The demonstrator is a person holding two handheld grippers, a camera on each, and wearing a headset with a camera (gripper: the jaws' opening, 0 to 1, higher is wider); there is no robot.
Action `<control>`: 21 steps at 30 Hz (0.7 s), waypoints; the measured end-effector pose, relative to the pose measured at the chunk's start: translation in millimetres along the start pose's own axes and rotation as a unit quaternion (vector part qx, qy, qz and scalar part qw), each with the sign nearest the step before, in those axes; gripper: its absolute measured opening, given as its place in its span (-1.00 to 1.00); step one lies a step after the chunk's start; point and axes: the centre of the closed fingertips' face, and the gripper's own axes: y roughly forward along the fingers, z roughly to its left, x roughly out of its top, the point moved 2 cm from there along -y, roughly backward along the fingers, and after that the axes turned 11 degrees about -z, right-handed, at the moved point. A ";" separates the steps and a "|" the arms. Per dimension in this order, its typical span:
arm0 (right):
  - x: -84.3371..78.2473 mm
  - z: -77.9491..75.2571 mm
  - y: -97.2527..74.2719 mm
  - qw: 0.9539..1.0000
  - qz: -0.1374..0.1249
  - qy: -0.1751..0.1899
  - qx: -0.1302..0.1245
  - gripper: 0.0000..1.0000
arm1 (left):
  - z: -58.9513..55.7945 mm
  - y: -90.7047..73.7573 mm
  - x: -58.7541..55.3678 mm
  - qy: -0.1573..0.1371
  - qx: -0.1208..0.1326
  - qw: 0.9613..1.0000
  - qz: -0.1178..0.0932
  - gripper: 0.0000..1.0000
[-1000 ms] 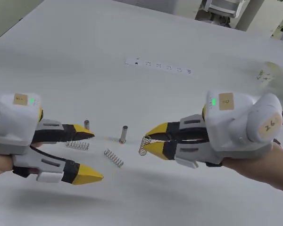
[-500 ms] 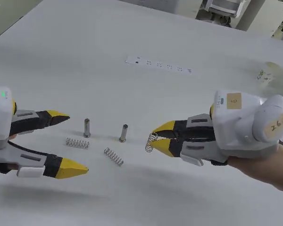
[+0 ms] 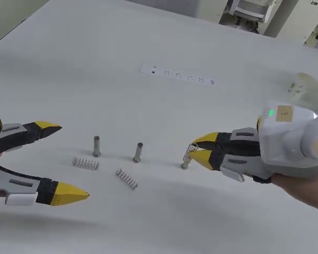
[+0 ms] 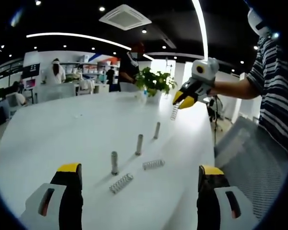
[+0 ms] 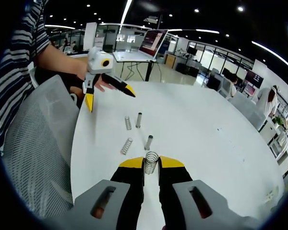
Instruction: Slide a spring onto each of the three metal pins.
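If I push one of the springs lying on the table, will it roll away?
Probably. The spring is a thin round coil on its side on a smooth table, so a sideways nudge would likely roll it. It's mostly gaps between thin wire, so probably very light. Pushed end-on, it might squash or skid instead.

In the head view the left claw (image 3: 72, 161) runs off the left edge, most of its housing cut away. The right claw (image 3: 194, 149) is cut at the right edge. At its tips the spring (image 3: 190, 153) overlaps the third pin (image 3: 184, 165); whether the coils sit around the pin or beside it cannot be told. A pale thing (image 3: 301, 83) on the desk (image 3: 95, 63), upper right, is too blurred to make out.
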 end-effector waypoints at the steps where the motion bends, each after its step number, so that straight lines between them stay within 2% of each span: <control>1: -1.2 -2.6 -1.0 1.000 0.001 0.001 -0.004 -0.85 | 0.2 -0.1 0.7 -0.001 0.001 1.000 -0.002 0.96; 6: -6.1 -15.9 -4.2 1.000 0.006 0.007 -0.022 -0.85 | 4.7 -1.7 2.1 -0.003 0.010 1.000 -0.006 0.96; 12: -9.3 -30.7 -0.5 0.999 0.009 0.018 -0.041 -0.85 | 5.5 -3.9 0.1 -0.007 0.013 1.000 -0.004 0.96; 21: -13.5 -36.0 7.8 0.998 0.014 0.029 -0.048 -0.85 | 7.3 -9.7 -2.6 -0.011 0.021 1.000 -0.003 0.96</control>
